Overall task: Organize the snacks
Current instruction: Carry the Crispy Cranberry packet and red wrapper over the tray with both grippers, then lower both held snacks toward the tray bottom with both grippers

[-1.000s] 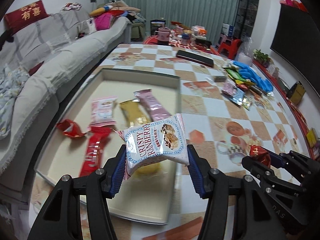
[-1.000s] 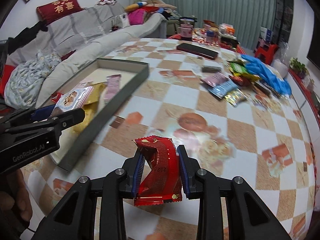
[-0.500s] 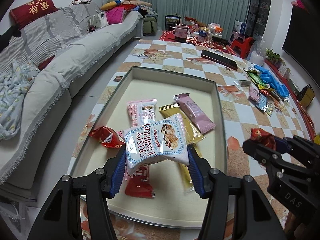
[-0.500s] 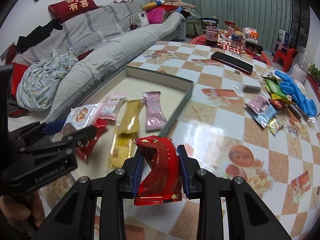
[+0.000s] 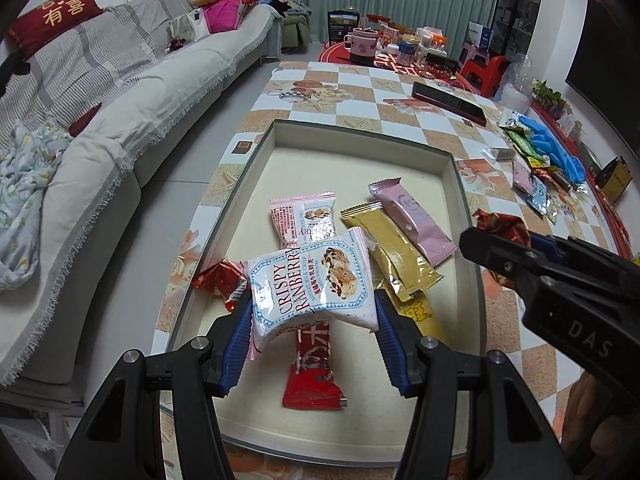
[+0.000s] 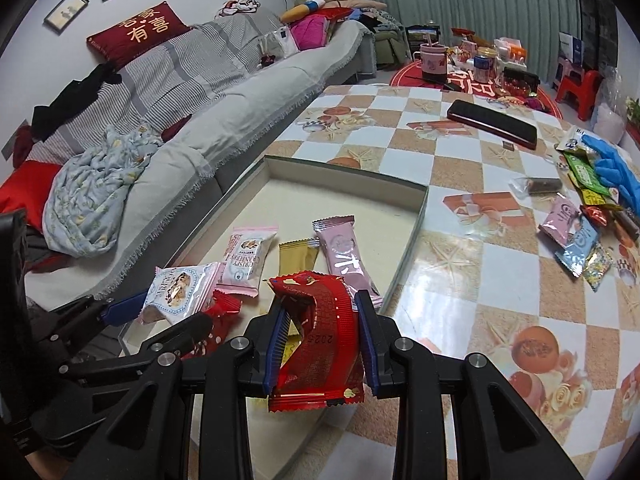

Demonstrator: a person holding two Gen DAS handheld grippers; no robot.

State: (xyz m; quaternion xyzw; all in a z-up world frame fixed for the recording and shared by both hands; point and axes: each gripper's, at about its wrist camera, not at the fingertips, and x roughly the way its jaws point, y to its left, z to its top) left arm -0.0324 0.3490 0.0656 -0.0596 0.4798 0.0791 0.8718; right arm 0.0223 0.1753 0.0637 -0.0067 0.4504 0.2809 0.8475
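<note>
My left gripper [image 5: 314, 324] is shut on a white cranberry crisp packet [image 5: 310, 282] and holds it above the shallow cream tray [image 5: 352, 140]. My right gripper [image 6: 322, 340] is shut on a red snack packet [image 6: 320, 340], above the tray's [image 6: 344, 172] right rim. In the tray lie a pink-white cranberry packet [image 5: 302, 218], a gold packet [image 5: 390, 250], a pink packet [image 5: 412, 216], a yellow packet [image 5: 416, 312] and red packets [image 5: 314, 372]. The right gripper also shows at the right of the left wrist view [image 5: 492, 240].
Several loose snack packets [image 6: 576, 236] and blue gloves [image 6: 616, 172] lie at the table's far right. A dark phone [image 6: 492, 128] lies on the checkered table [image 6: 460, 272]. A grey sofa [image 5: 120, 92] runs along the left.
Both grippers have moved left and back over the tray, each still holding its packet. The right gripper now sits nearer the tray's right rim.
</note>
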